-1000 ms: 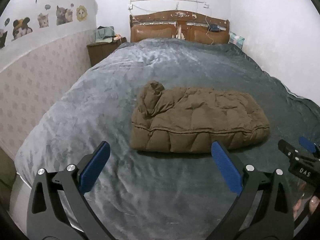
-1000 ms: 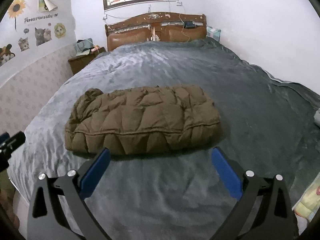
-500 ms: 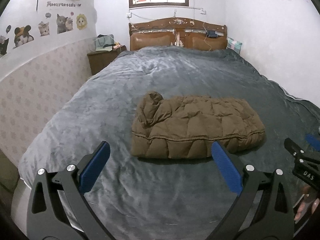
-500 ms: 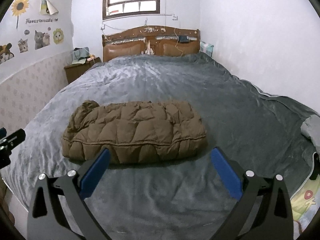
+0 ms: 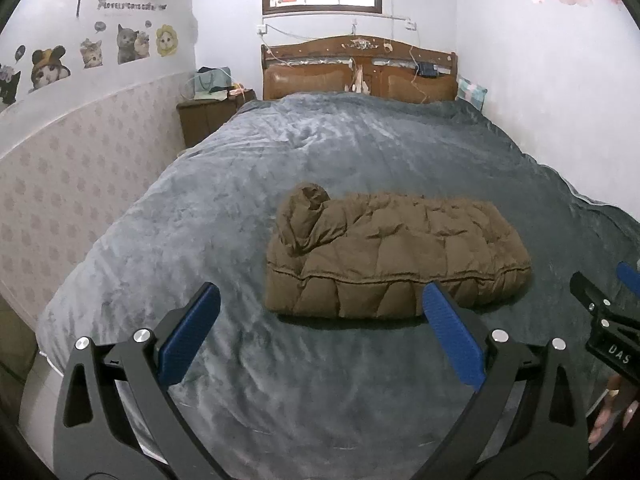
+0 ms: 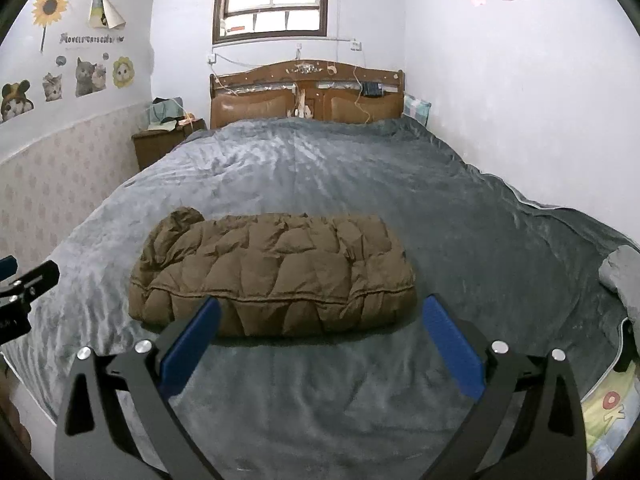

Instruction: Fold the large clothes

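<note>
The jacket (image 5: 396, 256) lies mid-bed (image 5: 312, 152), already a compact folded bundle w/ hood end at left, long seam edge facing near side. Both grippers are off it: left gripper (image 5: 320, 320) jaws wide, empty, hanging over bare blanket near the bundle's near-left corner; right gripper (image 6: 320, 322) also wide, empty, its left finger overlapping the near edge in view, but contact can't be told. Judgement: folding looks essentially done, so step in hand is release/check rather than another fold. Next move, if any: tidy only, e.g. tuck the bulging hood lump at far left flat, or square up the right end. That calls for coming back in low, pinching puffy fabric shallowly; the padding is springy, so it may pop open.
</note>
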The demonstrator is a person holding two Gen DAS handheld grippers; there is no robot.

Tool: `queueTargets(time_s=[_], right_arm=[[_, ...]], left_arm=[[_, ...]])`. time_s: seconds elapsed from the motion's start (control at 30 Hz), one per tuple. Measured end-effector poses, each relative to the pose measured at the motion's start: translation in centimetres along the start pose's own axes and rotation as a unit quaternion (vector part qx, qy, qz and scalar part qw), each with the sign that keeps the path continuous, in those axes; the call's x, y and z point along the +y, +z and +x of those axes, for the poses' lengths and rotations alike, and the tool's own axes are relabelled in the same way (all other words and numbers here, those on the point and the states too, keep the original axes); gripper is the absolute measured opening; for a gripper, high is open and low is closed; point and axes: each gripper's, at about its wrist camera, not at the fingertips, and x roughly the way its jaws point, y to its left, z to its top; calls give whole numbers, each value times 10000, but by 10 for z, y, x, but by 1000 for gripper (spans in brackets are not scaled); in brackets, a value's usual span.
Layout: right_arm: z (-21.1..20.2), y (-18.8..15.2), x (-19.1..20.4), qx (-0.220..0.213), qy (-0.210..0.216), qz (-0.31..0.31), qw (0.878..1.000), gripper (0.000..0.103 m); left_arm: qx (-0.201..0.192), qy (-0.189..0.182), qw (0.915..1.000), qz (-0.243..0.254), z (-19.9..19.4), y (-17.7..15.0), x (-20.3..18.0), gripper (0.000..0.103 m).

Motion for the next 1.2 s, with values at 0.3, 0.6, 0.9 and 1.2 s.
queueTargets(time_s=[0.3,0.6,0.9,1.2], right_arm=[[0,3,0,-17,-18,4,10000,101],[0,4,-1,-49,-63,-18,10000,101],[-1,4,-1,-56,-83,-28,9999,101],[-1,5,-3,-64,-80,-39,9999,101]], left_arm=[[-23,71,10000,-9,-3,6,3,100],[-18,99,9999,-15,-6,9,4,100],[-60,116,9999,21,-10,10,4,100],[-150,129,9997,157,-14,10,0,100]])
